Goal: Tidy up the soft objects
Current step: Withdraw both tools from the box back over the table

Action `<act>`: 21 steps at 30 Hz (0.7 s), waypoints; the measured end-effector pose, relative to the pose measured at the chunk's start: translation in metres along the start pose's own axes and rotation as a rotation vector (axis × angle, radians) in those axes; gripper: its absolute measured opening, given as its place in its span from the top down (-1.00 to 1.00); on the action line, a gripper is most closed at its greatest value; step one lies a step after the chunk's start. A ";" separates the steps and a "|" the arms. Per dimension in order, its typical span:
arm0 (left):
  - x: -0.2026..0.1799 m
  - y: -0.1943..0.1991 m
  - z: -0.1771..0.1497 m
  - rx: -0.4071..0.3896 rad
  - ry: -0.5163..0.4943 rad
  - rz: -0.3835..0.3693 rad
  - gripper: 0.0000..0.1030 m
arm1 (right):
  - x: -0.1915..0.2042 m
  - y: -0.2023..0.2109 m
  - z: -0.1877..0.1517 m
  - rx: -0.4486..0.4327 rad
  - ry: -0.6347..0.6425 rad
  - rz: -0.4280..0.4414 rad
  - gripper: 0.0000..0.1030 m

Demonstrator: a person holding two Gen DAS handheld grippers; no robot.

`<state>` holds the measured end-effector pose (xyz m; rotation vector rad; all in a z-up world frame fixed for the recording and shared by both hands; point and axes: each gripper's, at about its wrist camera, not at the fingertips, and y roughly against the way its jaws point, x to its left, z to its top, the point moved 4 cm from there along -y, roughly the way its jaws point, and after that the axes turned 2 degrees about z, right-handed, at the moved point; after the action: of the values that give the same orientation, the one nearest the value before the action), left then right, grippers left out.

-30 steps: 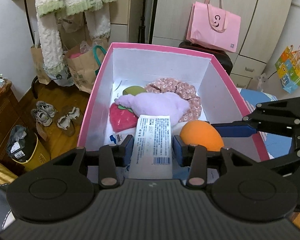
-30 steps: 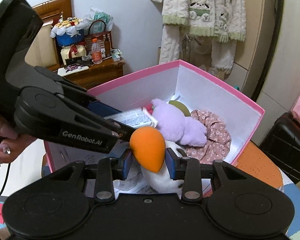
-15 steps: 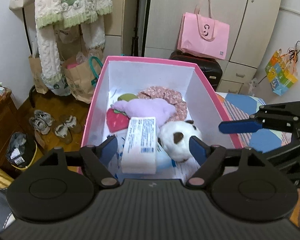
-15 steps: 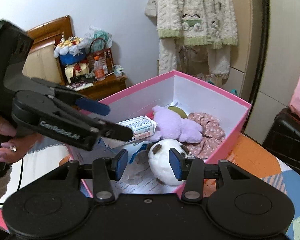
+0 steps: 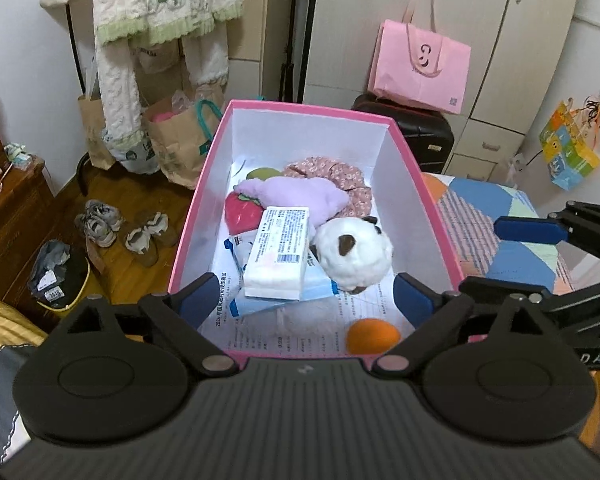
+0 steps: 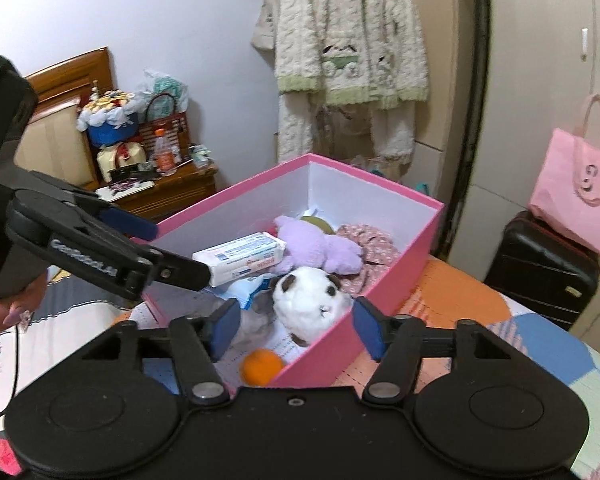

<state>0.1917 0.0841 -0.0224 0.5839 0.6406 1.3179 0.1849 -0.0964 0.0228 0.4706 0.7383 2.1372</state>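
My left gripper (image 5: 306, 294) and right gripper (image 6: 296, 326) hover above the near end of the pink box (image 5: 428, 200), jaws opening with nothing gripped. Inside the white-lined box lie an orange egg-shaped sponge (image 5: 373, 336) on printed paper at the near wall, a white plush with brown patches (image 5: 354, 254), a white tissue pack (image 5: 280, 256) atop a blue packet, a lilac plush (image 5: 300, 196) and floral fabric (image 5: 340, 176).

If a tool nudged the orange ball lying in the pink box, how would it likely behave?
The orange ball looks round and smooth, so it would probably roll. It lies alone on the printed paper near the pink box's front wall, so the wall would likely stop it. It seems small, probably light and squashy.
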 end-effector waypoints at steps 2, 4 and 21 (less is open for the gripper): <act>-0.003 0.007 -0.004 -0.013 -0.011 0.000 -0.83 | 0.001 0.006 -0.002 -0.002 -0.009 -0.024 -0.48; -0.006 0.013 -0.007 -0.019 -0.032 -0.005 -0.84 | 0.001 0.012 -0.005 0.000 -0.021 -0.044 -0.49; -0.032 0.053 -0.022 -0.038 -0.117 0.022 -0.94 | 0.013 0.059 -0.023 -0.001 -0.049 -0.201 -0.88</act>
<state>0.1355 0.0616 0.0028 0.6339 0.5137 1.3038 0.1306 -0.1241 0.0450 0.4275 0.7257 1.9321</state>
